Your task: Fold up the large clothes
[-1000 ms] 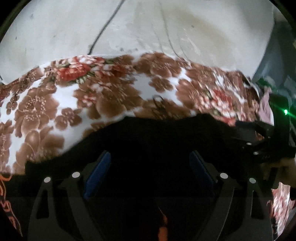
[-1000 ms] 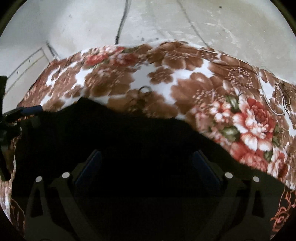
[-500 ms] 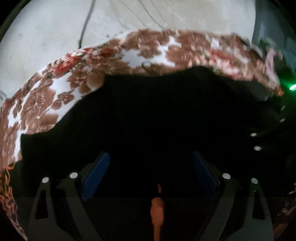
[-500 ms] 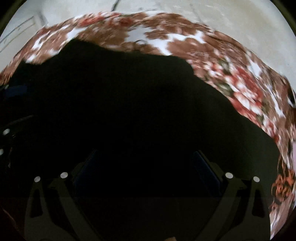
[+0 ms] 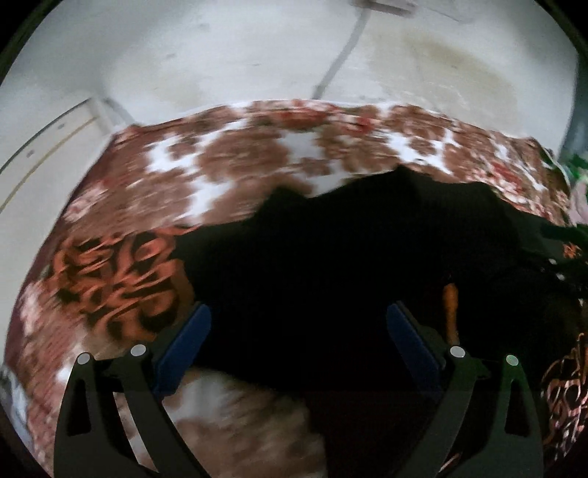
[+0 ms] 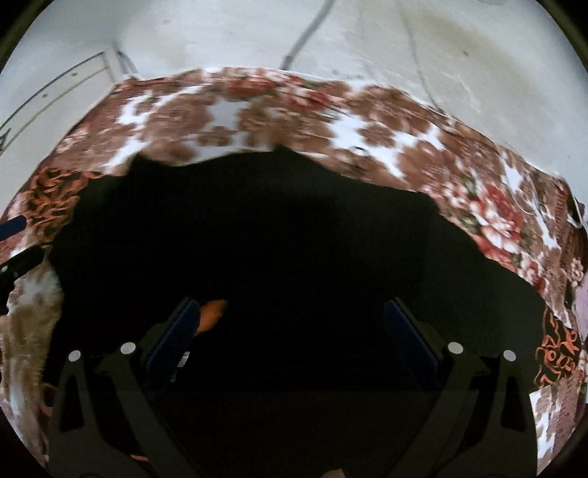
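Both grippers stand with their blue-padded jaws spread wide, nothing pinched between them. Seen from its own wrist camera, the left gripper (image 5: pixel 297 338) hovers over the left part of the black garment (image 5: pixel 349 257), its left pad past the cloth's left edge and its right pad above the dark fabric. The right gripper (image 6: pixel 290 331) hangs over the middle of the same black garment (image 6: pixel 257 228), both pads above it; whether either tool touches the cloth cannot be told.

That garment lies spread across the near half of a floral blanket (image 5: pixel 235 154), its far edge wavy with two small peaks. An orange mark (image 6: pixel 211 314) shows on it just beside the right gripper's left pad, and the same orange mark (image 5: pixel 450 309) appears right of the left gripper's right pad.

Brown and red flowers on white cover the floral blanket (image 6: pixel 367 125), with a black-and-orange patterned border (image 5: pixel 114 275) at its left side. Beyond its far edge is a pale concrete floor (image 6: pixel 220 33) crossed by a dark cable (image 6: pixel 305 31).
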A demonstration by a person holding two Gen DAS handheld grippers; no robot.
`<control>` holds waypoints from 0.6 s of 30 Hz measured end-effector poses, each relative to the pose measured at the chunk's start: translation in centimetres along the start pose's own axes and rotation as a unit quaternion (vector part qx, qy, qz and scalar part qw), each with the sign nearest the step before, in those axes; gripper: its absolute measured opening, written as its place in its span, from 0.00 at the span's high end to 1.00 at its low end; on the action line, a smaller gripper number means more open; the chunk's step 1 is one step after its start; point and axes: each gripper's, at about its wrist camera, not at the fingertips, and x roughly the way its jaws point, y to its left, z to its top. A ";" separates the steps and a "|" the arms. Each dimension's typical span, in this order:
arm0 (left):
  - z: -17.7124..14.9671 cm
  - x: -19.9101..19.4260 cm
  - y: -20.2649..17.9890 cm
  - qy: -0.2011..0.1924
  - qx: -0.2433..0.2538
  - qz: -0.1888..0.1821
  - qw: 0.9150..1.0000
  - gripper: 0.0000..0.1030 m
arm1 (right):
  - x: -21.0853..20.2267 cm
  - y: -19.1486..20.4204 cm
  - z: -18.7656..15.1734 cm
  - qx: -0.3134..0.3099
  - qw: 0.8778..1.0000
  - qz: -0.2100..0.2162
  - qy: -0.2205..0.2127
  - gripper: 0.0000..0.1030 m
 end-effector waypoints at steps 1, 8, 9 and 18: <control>-0.4 -0.6 1.1 -0.001 -0.006 0.007 1.000 0.05 | -0.2 1.7 -0.1 -0.003 1.000 0.005 0.002 0.05; -2.8 -2.5 11.7 0.007 -0.061 0.043 0.997 0.05 | 0.3 8.9 0.2 -0.006 1.000 0.021 0.014 0.05; -2.9 -2.5 13.2 0.006 -0.071 0.046 0.996 0.05 | 0.7 9.8 0.4 -0.012 1.000 0.016 0.016 0.05; -2.5 1.4 30.9 -0.022 -0.215 0.075 0.974 0.05 | 5.0 15.6 1.2 -0.023 0.999 0.002 0.049 0.05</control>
